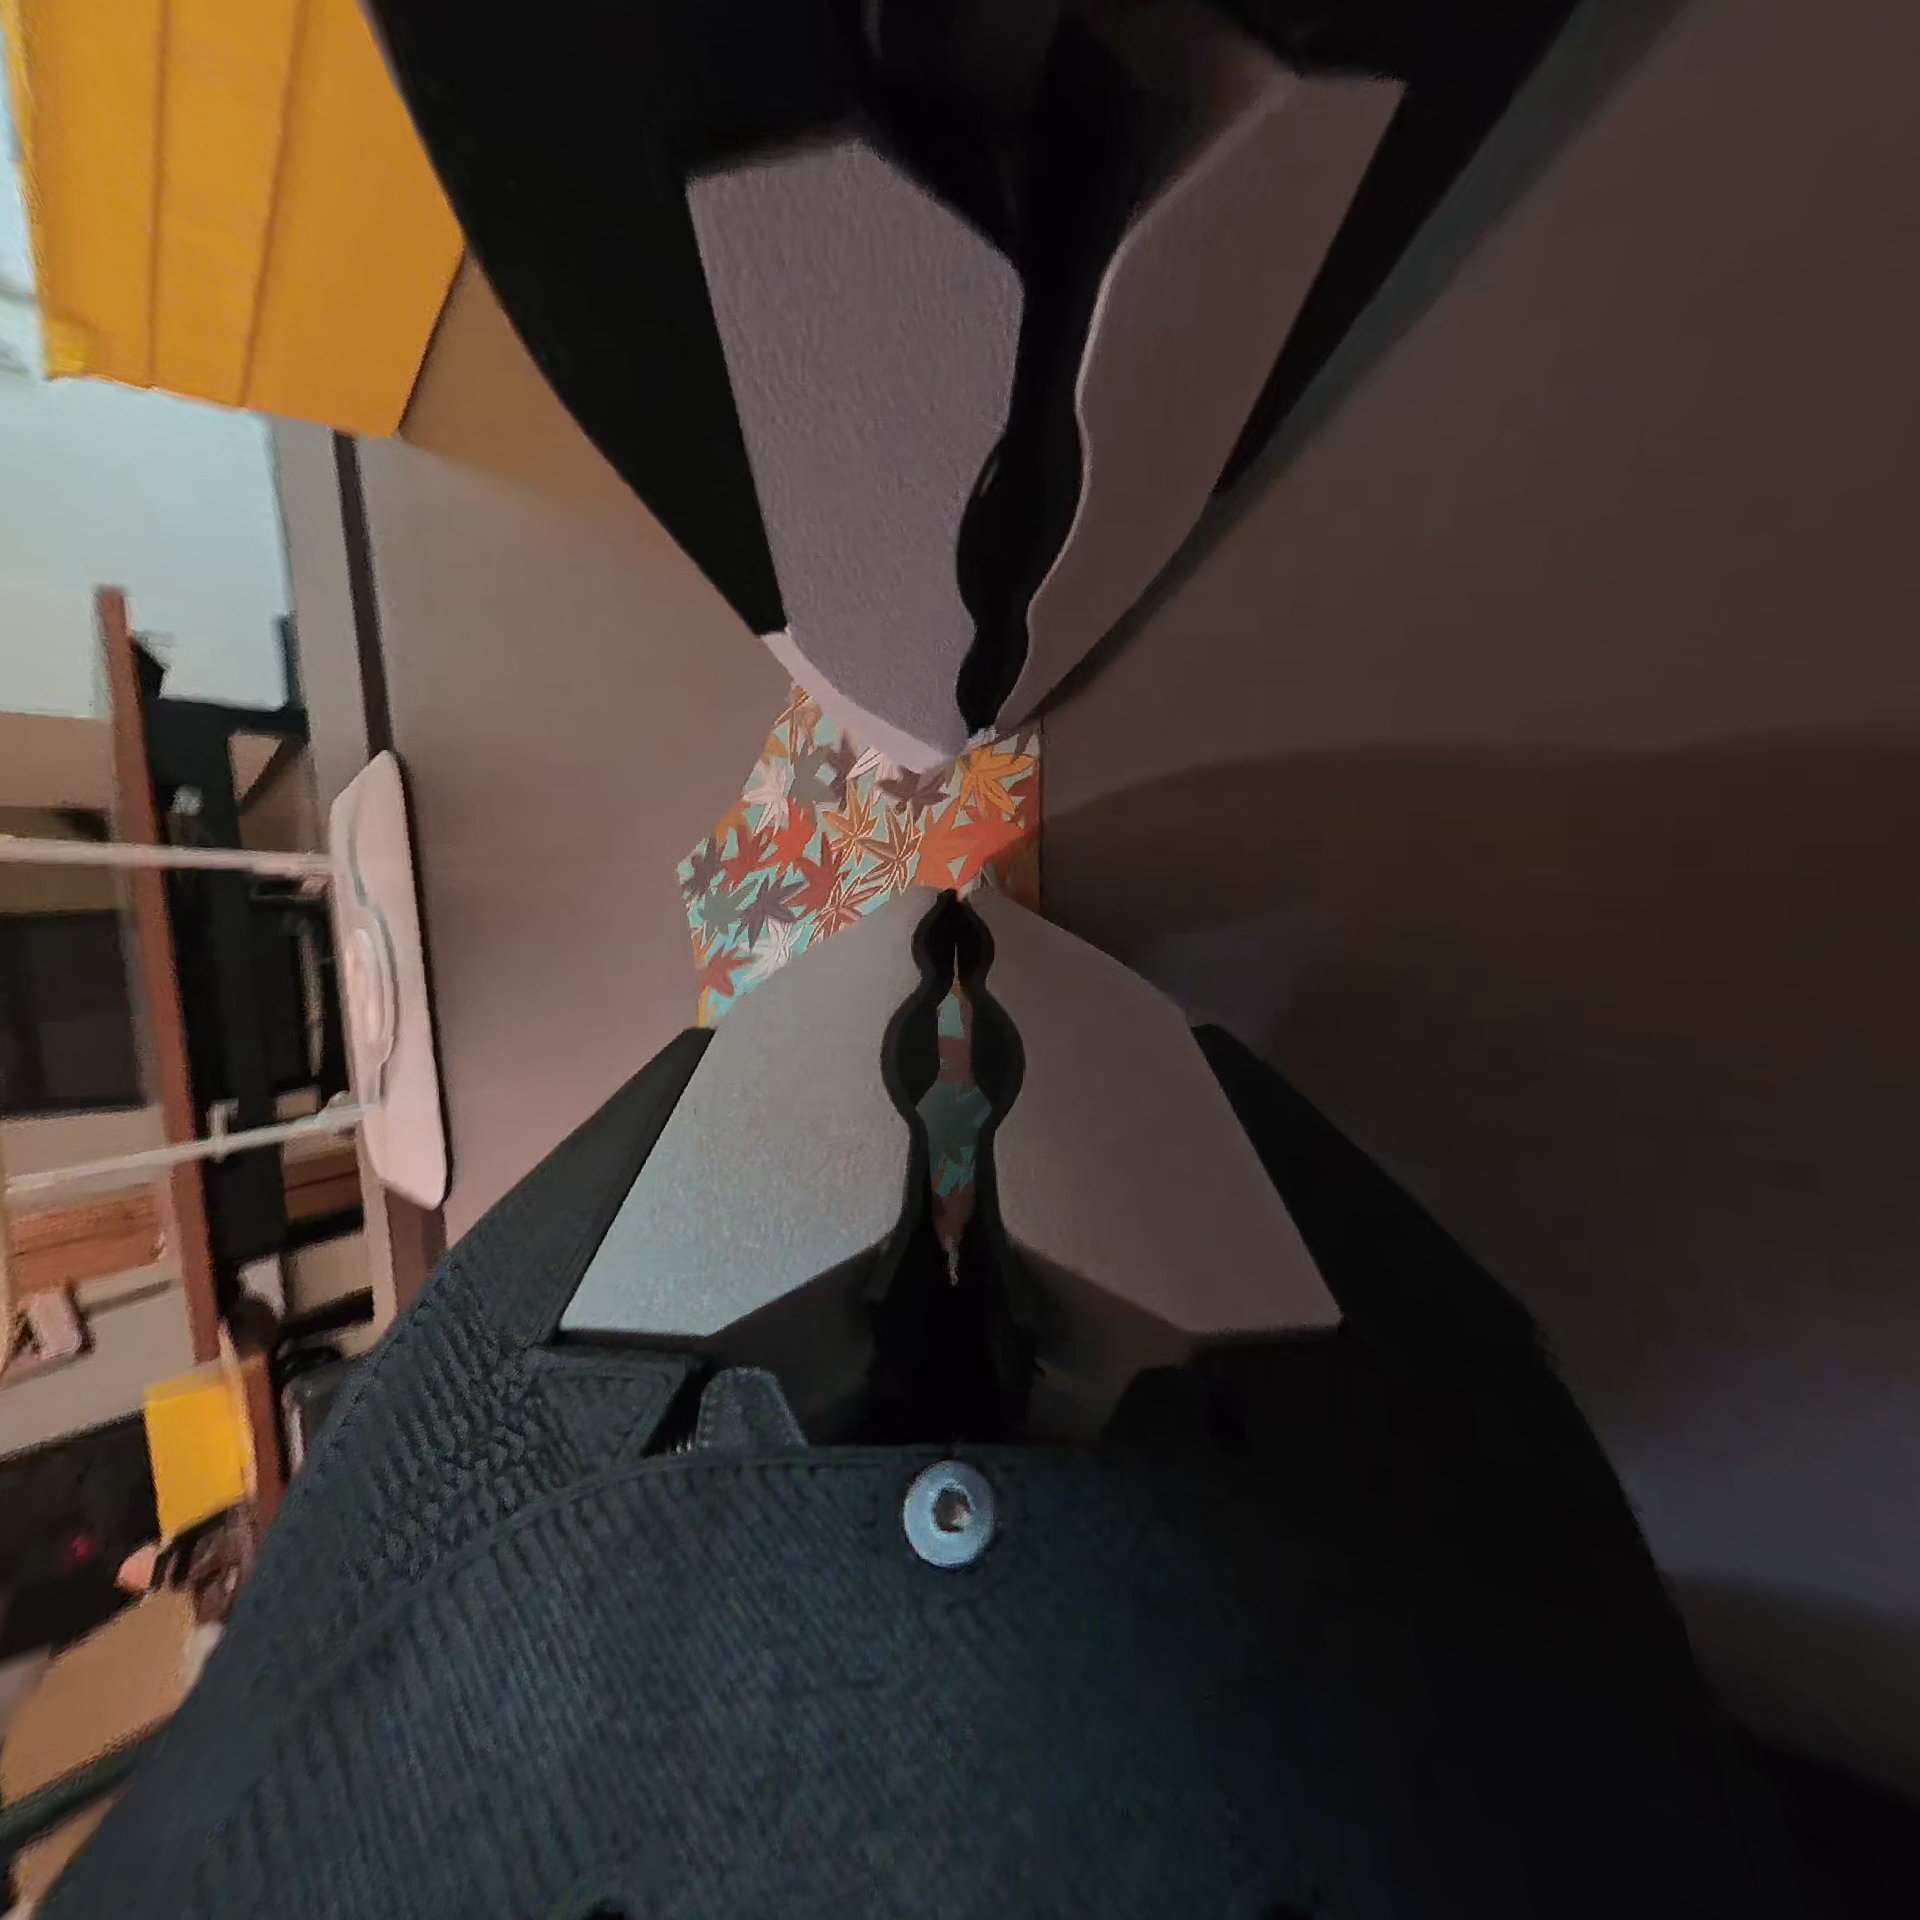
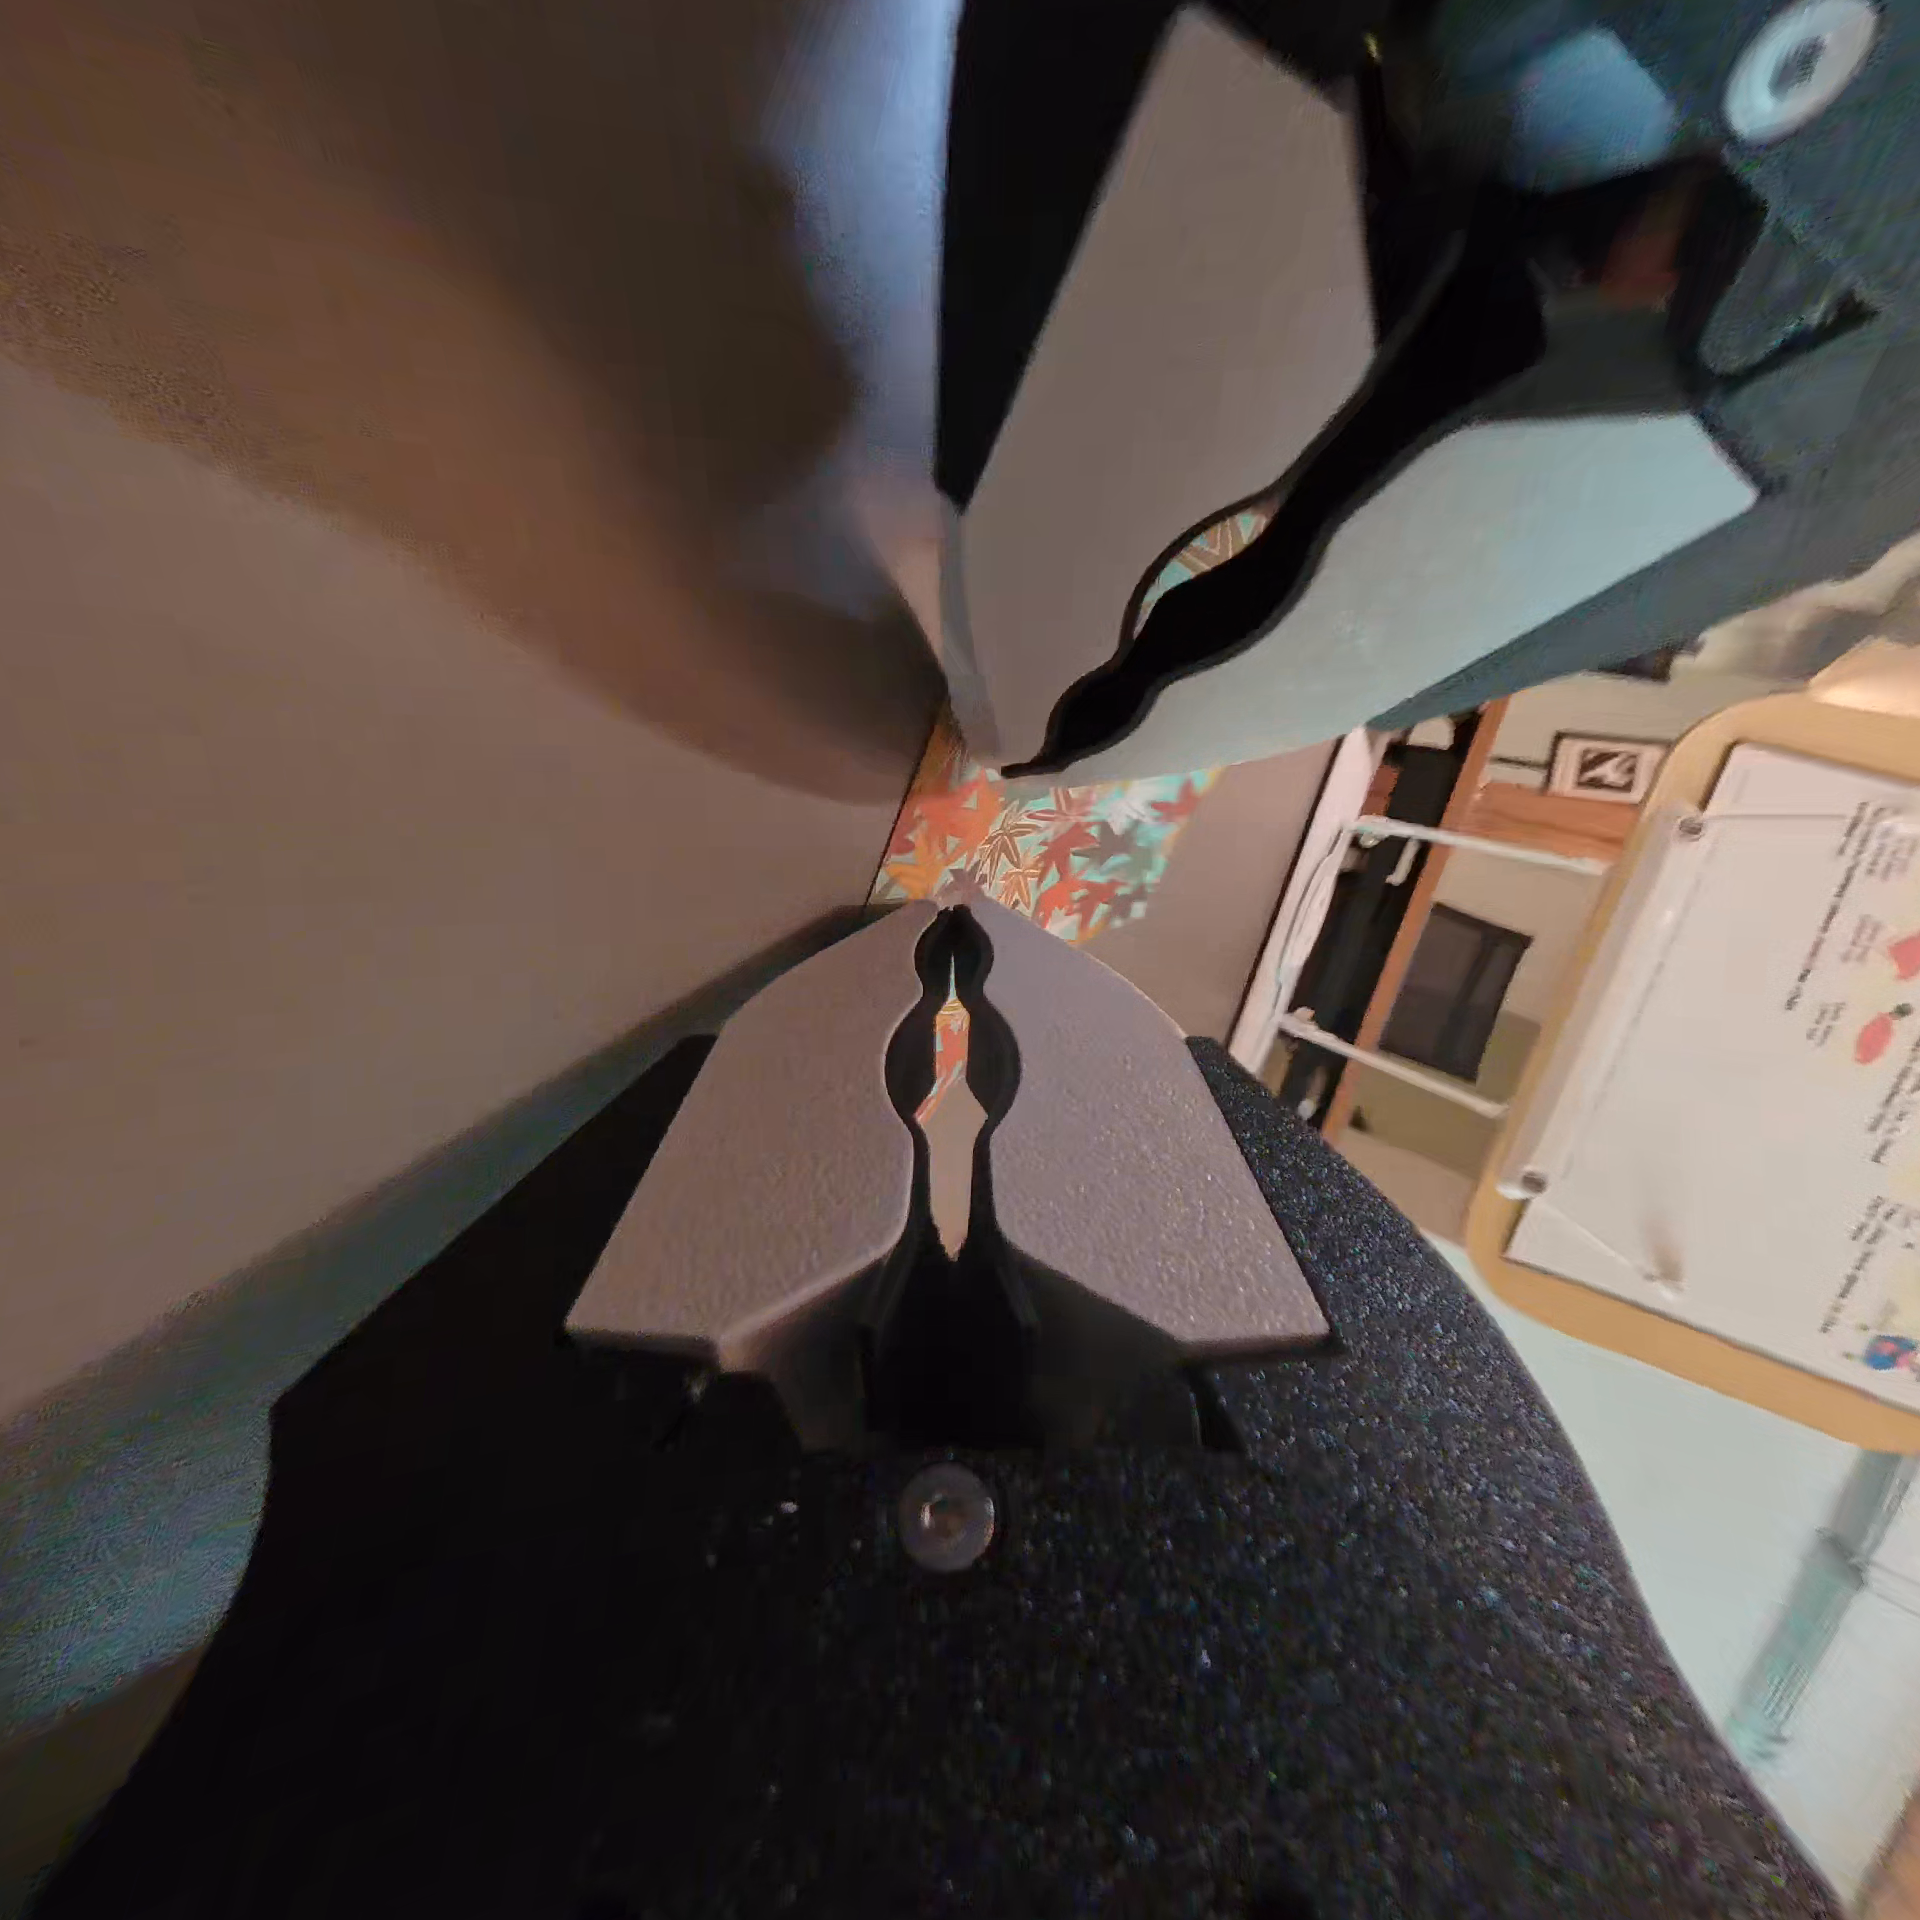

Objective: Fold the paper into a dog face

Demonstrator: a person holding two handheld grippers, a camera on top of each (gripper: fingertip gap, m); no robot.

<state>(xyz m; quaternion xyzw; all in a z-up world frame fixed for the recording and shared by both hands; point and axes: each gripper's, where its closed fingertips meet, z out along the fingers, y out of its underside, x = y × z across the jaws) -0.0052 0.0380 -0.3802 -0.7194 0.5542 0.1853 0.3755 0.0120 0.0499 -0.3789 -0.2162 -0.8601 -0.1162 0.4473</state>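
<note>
Paper: leaf-patterned sheet [image 1: 831,842] at the centre of the left wrist view, on a grey-brown table [image 1: 540,675]; a white underside shows along its upper edge; in the right wrist view it [image 2: 1039,842] lies just right of centre, between the two sets of fingertips.
Left gripper: its tips [image 1: 948,902] meet at the paper's lower right edge in its own view; fingers [image 1: 748,1174] drawn together, only a wavy slit between them, through which patterned paper shows; it appears to pinch the sheet; in the right wrist view it [image 2: 1023,764] comes in from the upper right, tips on the paper's upper edge.
Right gripper: tips [image 2: 951,914] touch the paper's lower left edge in its own view; fingers [image 2: 790,1153] closed to a narrow slit with paper visible inside; in the left wrist view it [image 1: 971,727] comes down from the top, tips at the paper's upper right corner.
Relation: the two grippers face each other across the paper, tips near but apart.
Background: yellow box [image 1: 229,197] at upper left of the left view; white board [image 2: 1745,1049] at right of the right view.
</note>
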